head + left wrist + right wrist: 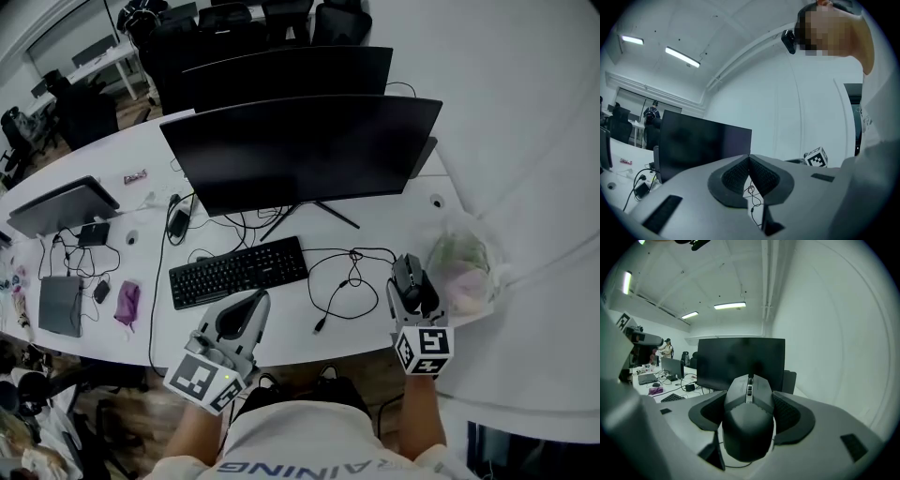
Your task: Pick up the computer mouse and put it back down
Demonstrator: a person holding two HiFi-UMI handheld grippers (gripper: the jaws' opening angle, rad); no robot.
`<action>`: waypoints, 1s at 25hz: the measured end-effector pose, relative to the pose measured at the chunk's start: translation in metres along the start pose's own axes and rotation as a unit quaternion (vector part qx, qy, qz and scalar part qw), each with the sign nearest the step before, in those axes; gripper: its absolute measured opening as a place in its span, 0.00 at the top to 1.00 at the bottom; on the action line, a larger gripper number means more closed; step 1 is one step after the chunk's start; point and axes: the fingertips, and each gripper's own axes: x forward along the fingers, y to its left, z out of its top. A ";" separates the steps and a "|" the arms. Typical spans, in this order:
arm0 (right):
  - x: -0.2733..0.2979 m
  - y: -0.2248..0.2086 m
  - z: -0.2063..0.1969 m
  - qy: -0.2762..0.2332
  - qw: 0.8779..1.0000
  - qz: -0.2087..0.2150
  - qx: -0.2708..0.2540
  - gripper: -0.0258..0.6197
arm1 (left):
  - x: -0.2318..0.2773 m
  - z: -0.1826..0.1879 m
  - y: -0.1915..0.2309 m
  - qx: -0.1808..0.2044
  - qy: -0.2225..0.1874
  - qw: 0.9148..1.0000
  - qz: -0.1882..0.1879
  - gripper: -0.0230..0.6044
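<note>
1. Right gripper (409, 281) was clamped on the computer mouse (749, 420). One padded jaw pressed each flank of the mouse, and its scroll wheel pointed away from the camera.
2. The mouse sat to the right of the keyboard (239, 270), by the front edge of the white table (309, 330). Could not tell whether its underside touched the table or hung just above it.
3. Left gripper (255, 302) had its jaws closed tip to tip with nothing between them. It hovered just in front of the keyboard, tips aimed toward the keyboard's front edge, not touching it.
4. The mouse cable (349, 277) lay in loose loops on the table between the keyboard and the mouse.
5. A large dark monitor (300, 150) stood just behind the keyboard, its stand legs reaching toward it.
6. A clear plastic bag (461, 267) lay well right of the keyboard, just beyond the held mouse.
7. A purple cloth (127, 302) and a grey tablet (59, 305) lay left of the keyboard. A laptop (61, 206) sat further back on that side.
</note>
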 end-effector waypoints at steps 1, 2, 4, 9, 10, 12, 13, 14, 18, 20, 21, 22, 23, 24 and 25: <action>0.003 -0.003 -0.009 0.009 1.000 -0.002 0.002 0.49 | 0.003 -0.004 0.000 -0.002 0.004 1.000 -0.001 0.96; 0.006 -0.006 -0.018 0.019 1.000 -0.004 0.004 0.49 | 0.006 -0.007 -0.001 -0.004 0.008 1.000 -0.002 0.96; 0.011 -0.012 -0.036 0.038 0.999 -0.006 0.009 0.49 | 0.013 -0.012 -0.001 -0.005 0.016 1.000 -0.004 0.96; 0.023 -0.025 -0.085 0.088 0.996 -0.008 0.018 0.49 | 0.028 -0.021 -0.003 -0.001 0.028 1.000 -0.008 0.96; 0.026 -0.027 -0.094 0.097 0.995 -0.009 0.019 0.49 | 0.031 -0.024 -0.003 -0.003 0.032 0.999 -0.007 0.96; 0.032 -0.032 -0.112 0.116 0.993 -0.009 0.019 0.49 | 0.036 -0.030 -0.002 -0.006 0.040 0.999 -0.004 0.96; 0.035 -0.034 -0.120 0.124 0.992 -0.009 0.019 0.49 | 0.038 -0.033 -0.002 -0.008 0.045 0.999 -0.003 0.96; 0.038 -0.037 -0.129 0.133 0.991 -0.009 0.018 0.49 | 0.040 -0.037 -0.001 -0.011 0.050 0.999 -0.001 0.96; 0.049 -0.043 -0.164 0.168 0.986 -0.006 0.018 0.49 | 0.045 -0.049 0.001 -0.017 0.067 0.998 0.007 0.96; 0.054 -0.044 -0.181 0.185 0.983 -0.004 0.017 0.49 | 0.049 -0.053 0.002 -0.018 0.073 0.997 0.009 0.96; 0.057 -0.045 -0.190 0.193 0.981 -0.003 0.016 0.49 | 0.051 -0.055 0.002 -0.020 0.076 0.997 0.011 0.96; 0.059 -0.046 -0.197 0.200 0.980 -0.002 0.015 0.48 | 0.052 -0.057 0.002 -0.022 0.078 0.997 0.012 0.96; 0.061 -0.047 -0.204 0.207 0.978 -0.001 0.014 0.48 | 0.054 -0.059 0.003 -0.024 0.080 0.996 0.014 0.96; 0.062 -0.047 -0.211 0.213 0.977 -0.001 0.013 0.48 | 0.055 -0.061 0.003 -0.027 0.082 0.996 0.016 0.96; 0.063 -0.047 -0.217 0.218 0.976 0.000 0.012 0.48 | 0.056 -0.064 0.003 -0.029 0.084 0.996 0.018 0.96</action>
